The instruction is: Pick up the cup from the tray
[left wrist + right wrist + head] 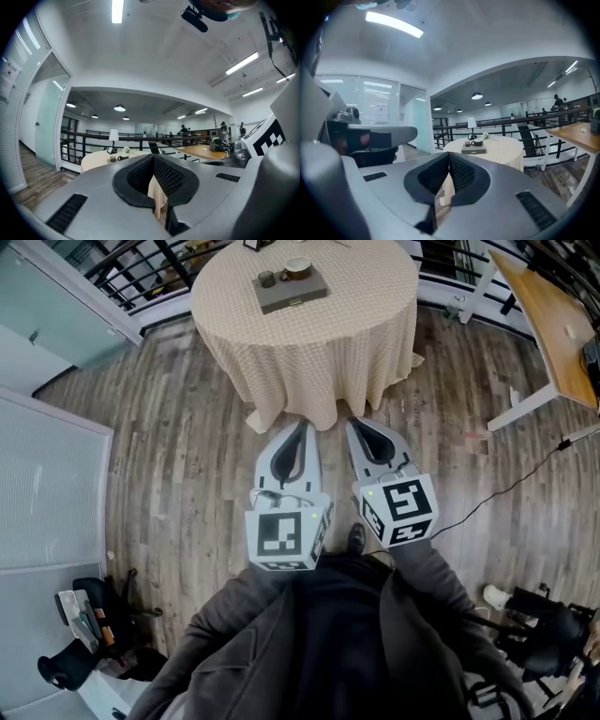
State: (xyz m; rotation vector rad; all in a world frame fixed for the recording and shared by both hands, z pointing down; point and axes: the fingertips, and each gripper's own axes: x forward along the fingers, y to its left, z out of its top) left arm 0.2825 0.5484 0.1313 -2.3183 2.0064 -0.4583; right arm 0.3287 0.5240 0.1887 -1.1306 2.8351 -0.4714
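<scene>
A grey tray (292, 292) rests on a round table (356, 334) with a cream cloth, far ahead of me. On the tray stand a brown cup with a pale inside (297, 268) and a small dark cup (267, 279). The right gripper view shows the tray (474, 150) and the brown cup (477, 142) in the distance. In the left gripper view the table (101, 159) is small and far away. My left gripper (300, 430) and right gripper (358, 427) are held side by side over the wooden floor, short of the table. Both are shut and empty.
A wooden desk (553, 324) on white legs stands at the right. Black railings (141, 268) run behind the table. A glass partition (47, 484) lines the left side. A cable (506, 484) trails over the floor at the right. Bags (544, 624) lie at the lower right.
</scene>
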